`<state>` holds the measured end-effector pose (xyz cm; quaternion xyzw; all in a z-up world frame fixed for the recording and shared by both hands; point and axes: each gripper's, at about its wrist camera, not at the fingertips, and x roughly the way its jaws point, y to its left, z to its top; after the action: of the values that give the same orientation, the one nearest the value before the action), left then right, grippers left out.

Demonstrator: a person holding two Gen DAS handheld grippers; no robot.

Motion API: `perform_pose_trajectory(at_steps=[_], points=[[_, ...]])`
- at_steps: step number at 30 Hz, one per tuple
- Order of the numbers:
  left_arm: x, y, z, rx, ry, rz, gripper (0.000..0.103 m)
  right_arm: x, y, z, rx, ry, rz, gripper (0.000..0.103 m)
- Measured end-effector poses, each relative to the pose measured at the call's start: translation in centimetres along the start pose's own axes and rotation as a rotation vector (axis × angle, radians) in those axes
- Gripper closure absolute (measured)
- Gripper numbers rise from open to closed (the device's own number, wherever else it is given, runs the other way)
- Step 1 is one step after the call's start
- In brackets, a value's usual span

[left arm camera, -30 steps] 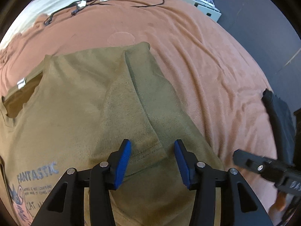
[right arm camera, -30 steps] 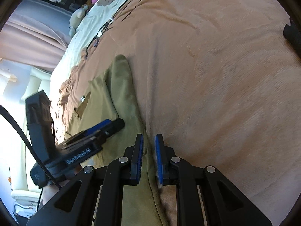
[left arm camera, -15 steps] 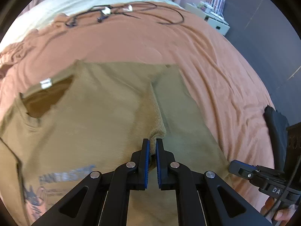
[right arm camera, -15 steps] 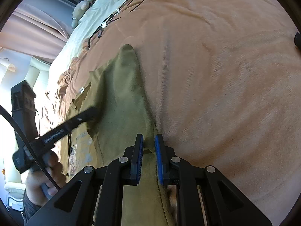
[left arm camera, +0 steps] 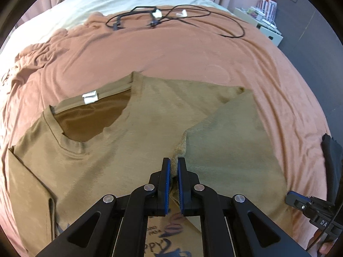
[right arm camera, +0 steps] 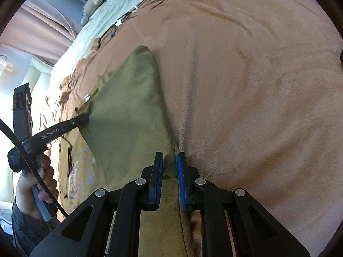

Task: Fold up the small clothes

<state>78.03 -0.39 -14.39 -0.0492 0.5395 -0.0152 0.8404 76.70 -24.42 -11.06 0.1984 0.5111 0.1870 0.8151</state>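
An olive T-shirt point(left arm camera: 120, 156) lies front up on the bed's brown blanket point(left arm camera: 171, 49), neck toward the far end, with its right side already turned inward over the chest. The left gripper point(left arm camera: 173, 171) is pinched tight on the inner edge of that turned-over flap point(left arm camera: 227, 147), near the middle of the shirt. The right gripper point(right arm camera: 169, 167) is closed on the shirt's right edge nearer the hem, just beside the bare blanket.

The main risk, as I judge it, is uneven pulling: the two grips sit at different points along the flap, so if one moves faster or farther, the fold line could skew and leave a diagonal crease. Each gripper holds only a thin bite of cloth, which could slip out under tension and let the flap fall back. Dragging rather than lifting could also shift the whole shirt on the soft blanket and ruck up the left side. The cables point(left arm camera: 171, 17) lie at the far end, well clear.
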Motion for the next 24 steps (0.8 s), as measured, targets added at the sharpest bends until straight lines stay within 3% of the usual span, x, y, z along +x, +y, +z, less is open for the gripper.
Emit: perform_pose_trajectory(at_steps=[7,10,12,15,19,24], points=[[2.5,0.8,-0.3,0.001,0.074,0.034,0.095,0.5,0.7,0.4,-0.053,0.007,-0.044,0.093],[3.1,1.1,-0.2,-0.001,0.093,0.059,0.087,0.4,0.4,0.5,-0.044,0.012,-0.037,0.093],[2.8,1.1,0.1,0.008,0.092,0.109,0.061,0.3,0.0,0.6,-0.030,0.015,-0.028,0.093],[1.4,1.2,0.8,0.024,0.033,0.144,0.053,0.0,-0.2,0.6,-0.014,0.013,-0.017,0.093],[0.1,0.9,1.5,0.007,-0.011,0.077,0.053,-0.8,-0.5,0.7,0.005,-0.008,0.002,0.093],[-0.1,-2.4,2.0,0.073,-0.048,-0.002,0.054,-2.2,-1.0,0.8,0.023,-0.066,0.012,0.093]])
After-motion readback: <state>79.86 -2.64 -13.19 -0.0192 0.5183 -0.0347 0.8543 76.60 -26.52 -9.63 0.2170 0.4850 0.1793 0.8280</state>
